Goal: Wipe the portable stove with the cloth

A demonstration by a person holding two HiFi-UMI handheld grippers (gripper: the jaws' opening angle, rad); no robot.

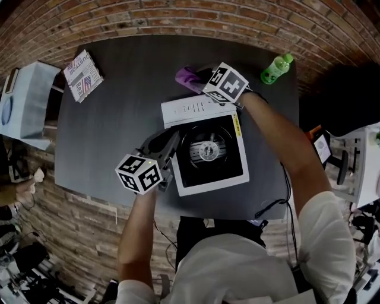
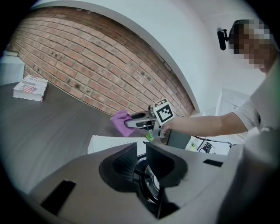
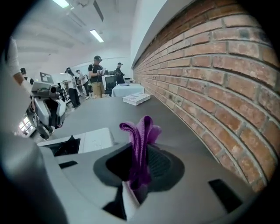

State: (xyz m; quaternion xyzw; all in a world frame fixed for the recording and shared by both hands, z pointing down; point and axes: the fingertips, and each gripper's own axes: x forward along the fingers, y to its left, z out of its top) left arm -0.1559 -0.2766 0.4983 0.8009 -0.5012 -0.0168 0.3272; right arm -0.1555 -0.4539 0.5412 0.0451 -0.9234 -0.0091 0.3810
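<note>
The white portable stove (image 1: 237,148) with a black top and round burner (image 1: 208,150) sits mid-table. My right gripper (image 1: 200,78) hovers just beyond the stove's far edge, shut on a purple cloth (image 1: 186,78). In the right gripper view the cloth (image 3: 141,135) stands bunched between the jaws of that gripper (image 3: 140,159). My left gripper (image 1: 172,142) rests at the stove's left edge. Seen from the left gripper view (image 2: 141,159), its jaws are drawn together to a thin slit above the burner, with nothing visible between them.
A green bottle (image 1: 276,68) lies at the table's far right. A book (image 1: 83,74) sits at the far left corner, and a pale box (image 1: 27,98) stands off the table's left side. A brick wall (image 1: 196,18) runs behind the table. Several people stand far off (image 3: 97,76).
</note>
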